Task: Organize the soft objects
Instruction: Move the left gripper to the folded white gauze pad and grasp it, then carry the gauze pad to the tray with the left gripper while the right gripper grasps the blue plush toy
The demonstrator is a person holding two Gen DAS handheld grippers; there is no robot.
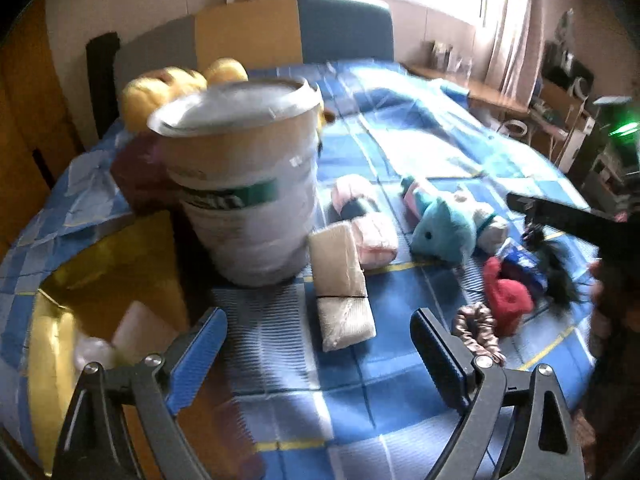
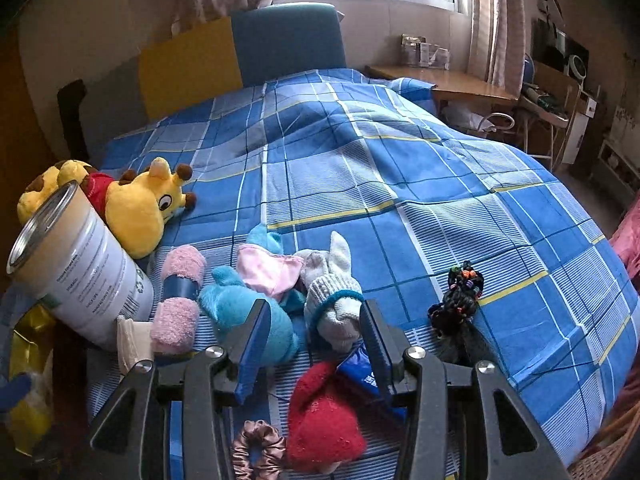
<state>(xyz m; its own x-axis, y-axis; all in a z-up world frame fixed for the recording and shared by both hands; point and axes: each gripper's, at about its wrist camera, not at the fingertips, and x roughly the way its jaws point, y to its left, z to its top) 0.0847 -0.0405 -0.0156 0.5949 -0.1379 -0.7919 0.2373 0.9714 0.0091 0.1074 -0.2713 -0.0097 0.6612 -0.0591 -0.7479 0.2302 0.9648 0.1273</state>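
Soft items lie on a blue checked bedspread [image 2: 400,168]. My left gripper [image 1: 319,314] stands wide open above a beige folded cloth bundle [image 1: 344,280] tied with a black band. The pads do not touch it. Beside it stands a tall tin [image 1: 244,184]. My right gripper [image 2: 316,306] is part open over a grey knit sock with a teal cuff [image 2: 334,316], and nothing is pressed between its pads. Near it are a blue plush [image 2: 240,308], a pink rolled towel [image 2: 180,296], a red knit item [image 2: 324,412] and a satin scrunchie [image 2: 256,444]. A finger [image 1: 560,216] of the right gripper shows in the left wrist view.
A yellow giraffe plush [image 2: 140,208] lies behind the tin [image 2: 80,264]. A bundle of black hair ties [image 2: 460,300] sits to the right. A gold bag [image 1: 100,280] stands at the bed's left edge. Beyond the bed's right side are a wooden desk [image 2: 440,80] and a chair [image 2: 540,120].
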